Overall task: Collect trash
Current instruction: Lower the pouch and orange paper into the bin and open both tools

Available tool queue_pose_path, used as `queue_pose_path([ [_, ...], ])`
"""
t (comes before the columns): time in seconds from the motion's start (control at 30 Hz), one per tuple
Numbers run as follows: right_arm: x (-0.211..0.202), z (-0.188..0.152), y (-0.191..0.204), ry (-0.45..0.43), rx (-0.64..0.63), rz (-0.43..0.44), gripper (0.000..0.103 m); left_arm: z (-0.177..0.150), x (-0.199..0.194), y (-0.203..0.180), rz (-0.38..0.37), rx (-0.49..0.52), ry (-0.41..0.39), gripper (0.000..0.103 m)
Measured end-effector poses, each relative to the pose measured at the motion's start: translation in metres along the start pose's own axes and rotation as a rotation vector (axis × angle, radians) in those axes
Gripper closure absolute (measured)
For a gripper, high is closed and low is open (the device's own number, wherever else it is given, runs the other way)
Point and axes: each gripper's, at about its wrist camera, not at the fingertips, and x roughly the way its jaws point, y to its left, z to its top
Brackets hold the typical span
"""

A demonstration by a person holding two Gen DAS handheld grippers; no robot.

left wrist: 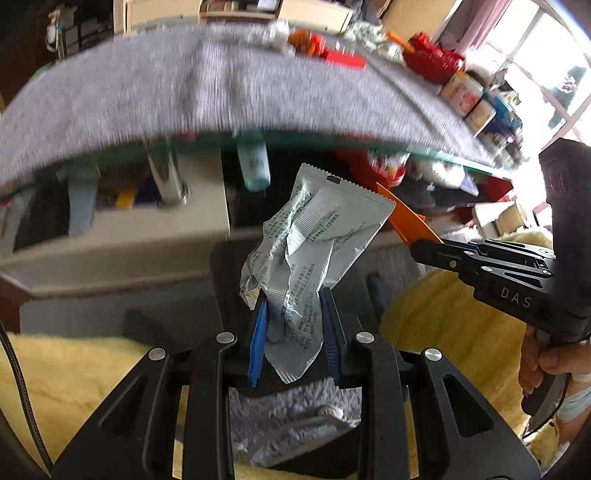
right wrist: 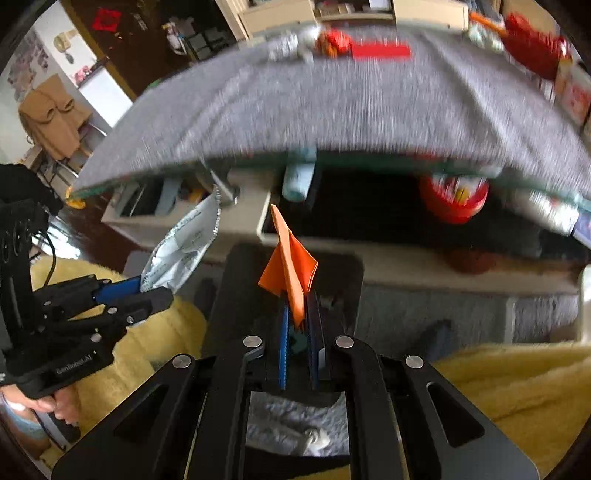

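Observation:
My left gripper (left wrist: pixel 293 295) is shut on a crumpled silver foil wrapper (left wrist: pixel 314 236) with printed text, held upright in front of the table edge. The wrapper also shows in the right wrist view (right wrist: pixel 181 247), in the left gripper (right wrist: pixel 147 288) at the left. My right gripper (right wrist: pixel 299 295) is shut on a folded orange paper scrap (right wrist: pixel 290 266). In the left wrist view the right gripper (left wrist: pixel 417 247) enters from the right, with the orange scrap (left wrist: pixel 406 218) sticking out behind the wrapper. Both grippers are below the table top.
A grey cloth covers the glass table (left wrist: pixel 221 81). At its far edge lie a red box (left wrist: pixel 343 59), crumpled wrappers (left wrist: pixel 273 35) and a red basket (left wrist: pixel 432 59). Under the table are a shelf (left wrist: pixel 122 221) and a red tub (right wrist: pixel 454 199). A yellow fleece (right wrist: pixel 517 387) lies below.

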Motion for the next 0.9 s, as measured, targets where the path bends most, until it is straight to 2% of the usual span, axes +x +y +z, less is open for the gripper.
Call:
queue_pose_path([
  [0.2, 0.035, -0.014, -0.006, 0.082, 0.036, -0.001, 0.093, -0.019, 0.034, 0.004, 0.005, -0.010, 0.084, 0.077],
  [0.4, 0.054, -0.018, -0.005, 0.140, 0.039, 0.009, 0.093, -0.023, 0.060, 0.008, 0.017, -0.016, 0.154, 0.077],
  [0.63, 0.064, -0.013, -0.005, 0.161, 0.050, 0.056, 0.089, -0.022, 0.069, 0.008, 0.002, -0.018, 0.190, 0.074],
  [0.77, 0.067, -0.012, -0.006, 0.170, 0.059, 0.051, 0.087, -0.019, 0.073, 0.012, -0.008, -0.035, 0.200, 0.072],
  [0.8, 0.068, -0.011, -0.007, 0.169, 0.062, 0.048, 0.082, -0.018, 0.074, 0.013, -0.006, -0.037, 0.201, 0.071],
  [0.83, 0.068, -0.010, -0.008, 0.166, 0.066, 0.045, 0.072, -0.018, 0.074, 0.013, -0.004, -0.038, 0.202, 0.071],
  [0.9, 0.066, -0.009, -0.010, 0.151, 0.068, 0.032, 0.055, -0.017, 0.073, 0.013, 0.008, -0.037, 0.200, 0.062],
])
